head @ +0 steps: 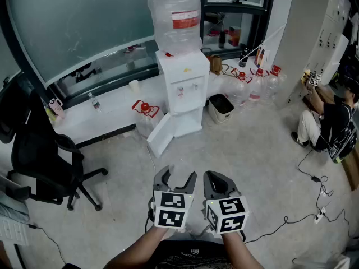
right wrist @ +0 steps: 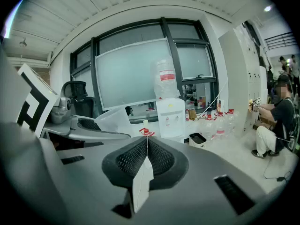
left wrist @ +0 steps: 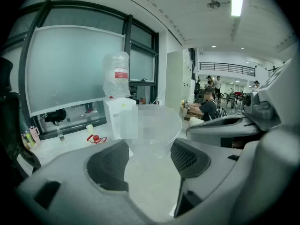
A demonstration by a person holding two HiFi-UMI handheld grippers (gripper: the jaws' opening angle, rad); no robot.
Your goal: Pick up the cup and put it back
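1. The cup [left wrist: 164,125], clear plastic, is up in the air between the left gripper's [left wrist: 149,156] fingers [left wrist: 110,163]. They stand wide apart and bear on its narrow lower part, with the mouth pointing away from the camera. It rests on nothing, so I judge this to be a hold and not a hover.
2. From the right gripper view the same cup [right wrist: 112,121] pokes out beyond the left gripper, tilted. A grip low on the body leaves the rim free for setting it down.
3. The right gripper [right wrist: 147,146] has its fingers together, with a thin white slip [right wrist: 142,182] pinched in the seam. I can't say what it is. This gripper rides just beside the left one and isn't touching the cup.
4. In the head view both grippers, left gripper [head: 178,177] and right gripper [head: 216,178], sit low and close to the body over bare floor [head: 252,150]. That reads as a carrying pose.
5. Well ahead stands the white water dispenser [head: 182,88] with its lower door [head: 162,136] swung open and a big bottle [head: 175,15] on top.
6. Beside it runs the low white counter [head: 112,111] under the window, with a small pale cup [head: 133,85] on it.
7. My read is that the pick-up is done and the put-back is not. The likely spot is around the dispenser or counter, but which one I can't tell.
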